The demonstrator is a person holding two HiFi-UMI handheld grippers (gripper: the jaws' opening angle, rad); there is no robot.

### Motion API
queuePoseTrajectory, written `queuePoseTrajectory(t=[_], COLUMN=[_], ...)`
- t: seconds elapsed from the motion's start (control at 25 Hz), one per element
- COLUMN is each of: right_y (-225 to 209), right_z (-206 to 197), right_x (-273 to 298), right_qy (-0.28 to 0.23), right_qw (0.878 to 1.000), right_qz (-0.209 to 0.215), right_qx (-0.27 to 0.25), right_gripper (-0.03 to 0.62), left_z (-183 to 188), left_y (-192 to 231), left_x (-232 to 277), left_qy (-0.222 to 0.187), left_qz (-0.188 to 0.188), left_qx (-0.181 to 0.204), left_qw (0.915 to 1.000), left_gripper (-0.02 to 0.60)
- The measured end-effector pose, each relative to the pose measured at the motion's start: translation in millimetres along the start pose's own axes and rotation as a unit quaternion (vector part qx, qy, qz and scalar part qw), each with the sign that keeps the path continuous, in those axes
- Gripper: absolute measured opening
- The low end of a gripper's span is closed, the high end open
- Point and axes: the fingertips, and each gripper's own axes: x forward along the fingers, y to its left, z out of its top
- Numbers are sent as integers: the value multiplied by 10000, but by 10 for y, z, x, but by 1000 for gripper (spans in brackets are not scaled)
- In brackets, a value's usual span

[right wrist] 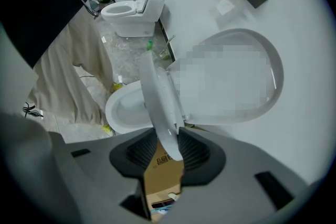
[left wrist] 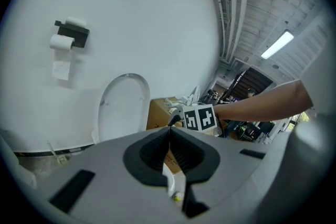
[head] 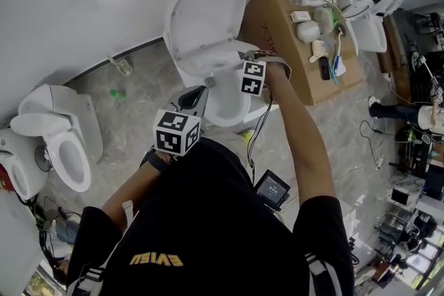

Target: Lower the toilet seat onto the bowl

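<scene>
- The right gripper has the rim of the toilet seat between its jaws. They are parted only by the rim's thickness, and both pads lie against the plastic.
- The seat appears edge-on in the right gripper view. It tilts away from the raised lid behind it and is not yet down on the bowl, so I judge the lowering is partway done.
- The left gripper holds nothing, and its jaws meet at the tips. In the head view it hovers near the left front of the bowl.
- Slip risk: the grip is a narrow pinch on smooth, curved plastic. If the pads slide off, the seat would likely drop on its hinge and slam onto the bowl.
- Twist risk: the seat swings in an arc about its far hinge. A gripper that goes straight down without turning with the seat could lever the rim out of the jaws or strain the hinge.
- Collision risk: the left gripper sits close to where the seat's near-left edge should land, and may be struck unless it draws back.
- Snag risk: a cable hangs from the right gripper beside the bowl, and it could get caught under the seat as it comes down.
- The cardboard box stands just right of the toilet, which leaves the right arm little room on that side.
</scene>
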Motion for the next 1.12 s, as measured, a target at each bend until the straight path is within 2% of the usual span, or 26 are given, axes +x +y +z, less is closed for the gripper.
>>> queuePoseTrajectory(t=[1.12], right_y=[612], right_z=[-172], right_x=[165], right_qy=[289], right_qw=[9986], right_qz=[410], right_qx=[189], right_gripper=[140], left_z=[-130], left_y=[35], left_x=[-84], left_qy=[49], left_qz=[-45], left_qx=[-212], left_qw=[9998], left_gripper=[12])
